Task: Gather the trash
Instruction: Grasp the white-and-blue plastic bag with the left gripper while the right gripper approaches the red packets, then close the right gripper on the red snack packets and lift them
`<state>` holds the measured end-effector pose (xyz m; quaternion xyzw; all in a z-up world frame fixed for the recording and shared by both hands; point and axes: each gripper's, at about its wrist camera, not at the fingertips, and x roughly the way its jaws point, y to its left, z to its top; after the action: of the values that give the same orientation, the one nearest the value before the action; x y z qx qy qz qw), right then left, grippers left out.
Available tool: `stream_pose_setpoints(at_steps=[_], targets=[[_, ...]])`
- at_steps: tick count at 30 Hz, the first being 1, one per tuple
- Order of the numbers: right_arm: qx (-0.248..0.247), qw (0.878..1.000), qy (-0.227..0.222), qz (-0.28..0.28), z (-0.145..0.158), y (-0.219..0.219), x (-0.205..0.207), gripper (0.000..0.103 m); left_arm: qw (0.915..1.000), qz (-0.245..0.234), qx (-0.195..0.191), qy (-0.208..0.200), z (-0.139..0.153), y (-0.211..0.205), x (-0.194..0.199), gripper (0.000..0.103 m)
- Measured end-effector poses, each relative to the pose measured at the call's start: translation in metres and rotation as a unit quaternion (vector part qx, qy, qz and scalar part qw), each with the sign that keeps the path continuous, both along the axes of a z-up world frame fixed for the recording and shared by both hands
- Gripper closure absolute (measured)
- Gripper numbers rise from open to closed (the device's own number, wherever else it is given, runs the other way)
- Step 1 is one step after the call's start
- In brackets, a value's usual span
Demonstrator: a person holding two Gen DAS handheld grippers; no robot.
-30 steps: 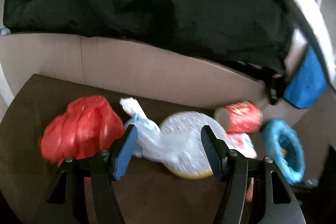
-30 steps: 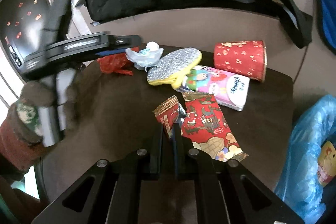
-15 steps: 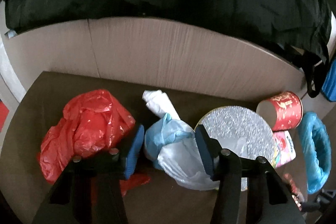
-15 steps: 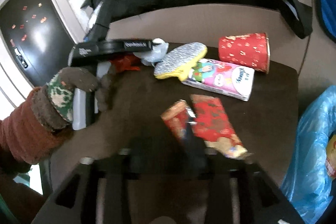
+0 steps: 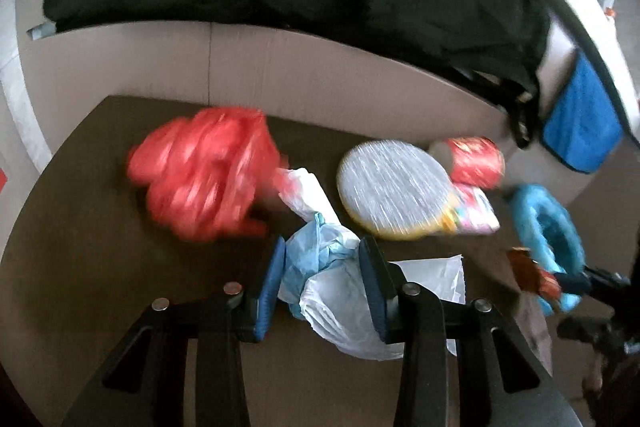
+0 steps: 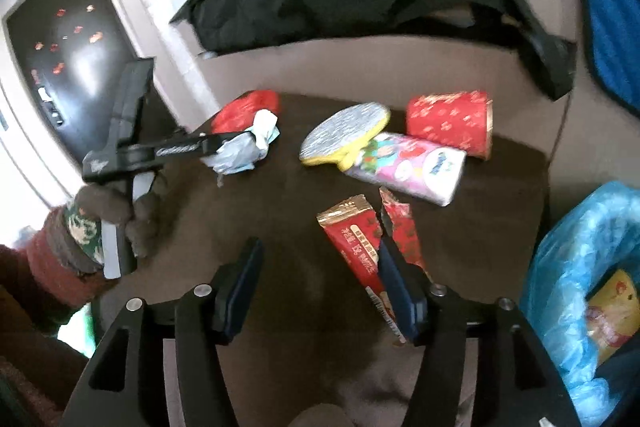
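Two views, the left wrist first. My left gripper [image 5: 322,277] is clamped on a crumpled pale blue and white plastic bag [image 5: 328,267], its blue pads pressed against the bunched middle while loose white film trails below. Behind it on the dark brown table [image 5: 80,267] sit a red plastic bag [image 5: 204,171], a silver glitter disc [image 5: 394,183] and a red paper cup [image 5: 474,161]. The blue-lined bin [image 5: 548,227] opens past the table's right edge. The picture is blurred.

From the right wrist, my right gripper [image 6: 320,283] stands wide and holds nothing, one finger overlapping a torn red snack wrapper [image 6: 354,239]. A pink tissue pack [image 6: 408,169] lies beyond. The bin bag [image 6: 580,267] hangs just off the table's right side.

I judge the slippery film may slide out, or its tail could snag the disc on the way across. The table's near middle is free for travel.
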<state>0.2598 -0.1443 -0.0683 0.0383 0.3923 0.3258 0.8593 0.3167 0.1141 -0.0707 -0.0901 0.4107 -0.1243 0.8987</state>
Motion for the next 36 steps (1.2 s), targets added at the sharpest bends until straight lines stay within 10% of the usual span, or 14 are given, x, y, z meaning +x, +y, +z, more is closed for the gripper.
stream_pose_setpoints(at_steps=[4,19,26,36], targets=[[0.018,0.997,0.024,0.068,0.003,0.015,-0.012,0.042,1.0000,0.003,0.003,0.001,-0.001,0.005,-0.023,0.064],[-0.135,0.990,-0.039,0.012,-0.021,0.030,-0.002,0.038,0.9993,0.003,-0.029,0.022,-0.007,0.008,-0.044,0.063],[0.016,0.997,0.055,0.044,-0.008,0.004,0.016,0.032,0.9990,0.004,-0.034,0.027,-0.011,0.009,-0.047,0.063],[0.043,0.992,0.116,0.024,-0.041,0.008,-0.011,0.031,0.9988,0.004,-0.039,0.029,-0.013,0.007,-0.047,0.063]])
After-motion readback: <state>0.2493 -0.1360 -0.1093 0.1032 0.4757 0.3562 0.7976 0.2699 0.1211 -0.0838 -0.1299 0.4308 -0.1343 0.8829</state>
